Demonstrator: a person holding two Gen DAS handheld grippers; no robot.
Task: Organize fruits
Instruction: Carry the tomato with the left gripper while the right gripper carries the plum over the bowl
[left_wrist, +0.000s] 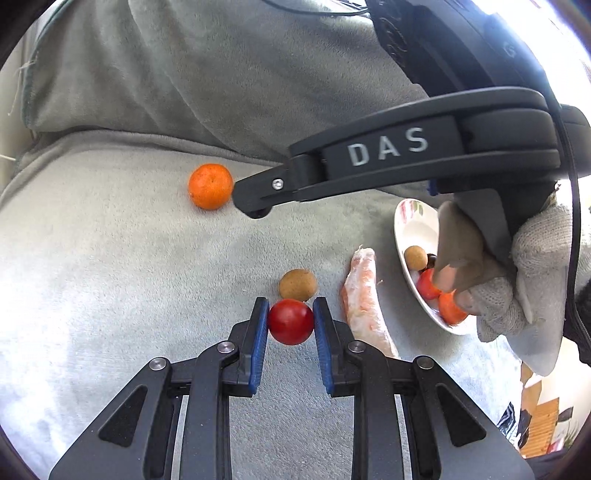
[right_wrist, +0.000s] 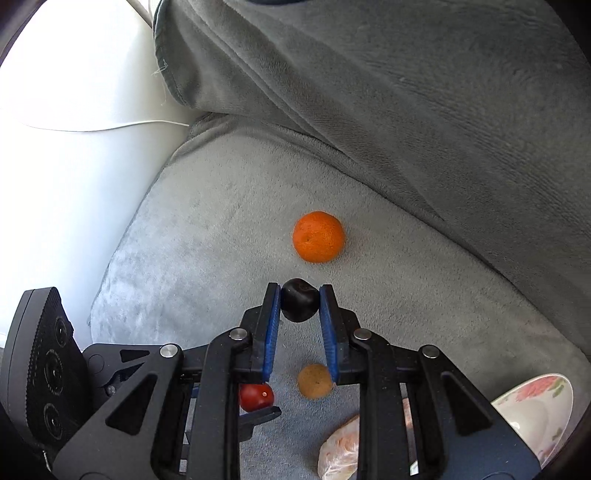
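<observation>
Two tools angled down, left tool clamping red fruit, right tool dark fruit

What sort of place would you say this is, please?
Probably a home living room: fruit lies on a grey plush cover draped over a sofa-like seat and backrest, beside a floral bowl.

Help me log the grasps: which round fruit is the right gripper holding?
The dark plum, clamped between the right gripper's blue pads. The orange and the tan fruit lie loose; the red one sits in the left gripper.
</observation>
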